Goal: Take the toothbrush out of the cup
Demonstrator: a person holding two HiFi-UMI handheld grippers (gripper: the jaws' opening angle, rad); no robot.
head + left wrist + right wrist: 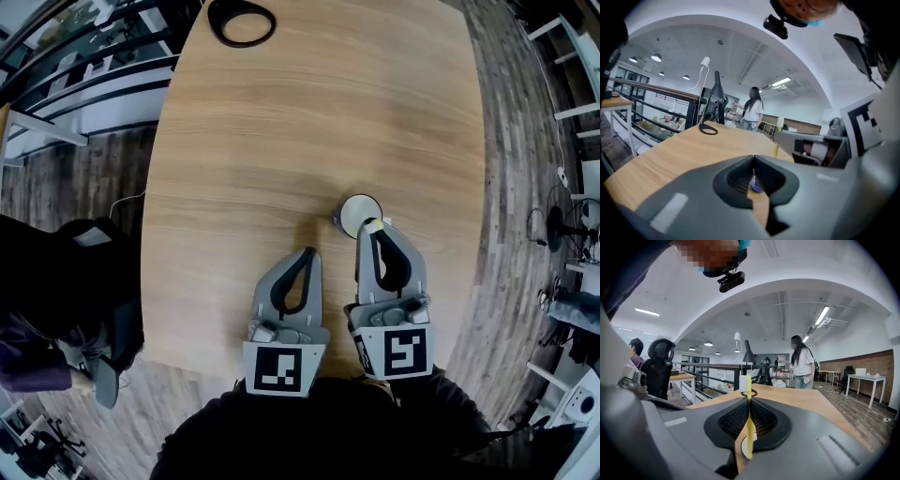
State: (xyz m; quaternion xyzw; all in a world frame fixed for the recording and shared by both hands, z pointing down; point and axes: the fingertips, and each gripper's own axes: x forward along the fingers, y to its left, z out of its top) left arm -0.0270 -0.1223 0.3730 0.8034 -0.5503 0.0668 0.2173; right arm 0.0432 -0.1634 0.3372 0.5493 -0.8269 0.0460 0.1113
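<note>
A white-lined cup [354, 212] with a bluish outside stands on the wooden table [281, 141], just ahead of my right gripper [373, 229]. That gripper is shut on a yellow toothbrush [748, 425], which stands upright between its pads, white bristle head [742, 383] on top. The brush's lower end hangs over the cup's rim [739, 452]. In the head view only a small yellow bit of the toothbrush [375, 224] shows at the jaw tips. My left gripper [308, 251] is beside it on the left, shut and holding nothing. Through its jaw hollow I glimpse the cup [756, 185].
A black ring-shaped object [242, 21] lies at the table's far end. A person [802, 363] stands beyond the table, and a black office chair [658, 365] is off to the left. The table's near edge runs just under both grippers.
</note>
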